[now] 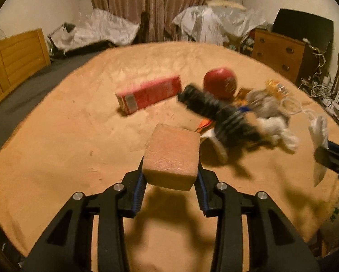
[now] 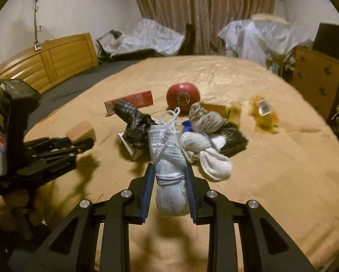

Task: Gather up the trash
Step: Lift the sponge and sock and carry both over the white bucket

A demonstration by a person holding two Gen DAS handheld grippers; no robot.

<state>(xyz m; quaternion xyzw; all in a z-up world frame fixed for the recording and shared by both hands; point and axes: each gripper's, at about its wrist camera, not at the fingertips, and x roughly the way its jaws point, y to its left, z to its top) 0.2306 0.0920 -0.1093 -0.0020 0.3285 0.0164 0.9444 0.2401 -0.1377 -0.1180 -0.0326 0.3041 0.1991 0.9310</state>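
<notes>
My left gripper (image 1: 171, 170) is shut on a tan foam block (image 1: 172, 156), held above the tan blanket (image 1: 56, 158); both also show at the left of the right wrist view, gripper (image 2: 78, 139) and block (image 2: 81, 131). My right gripper (image 2: 168, 172) is shut on a white mesh pouch bound with cord (image 2: 168, 163), seen at the right edge of the left wrist view (image 1: 320, 136). Ahead lies a pile: a dark folded umbrella (image 2: 133, 117), grey and white socks (image 2: 205, 136), a red box (image 1: 149, 94), a red ball (image 1: 220, 81), and a yellow wrapper (image 2: 263, 110).
The blanket covers a bed with a grey sheet (image 1: 33, 86) at the left. A wooden headboard (image 2: 56, 59) stands at the left, a wooden dresser (image 1: 278, 52) at the right. Plastic-covered heaps (image 1: 106, 29) and curtains (image 1: 158, 6) are at the back.
</notes>
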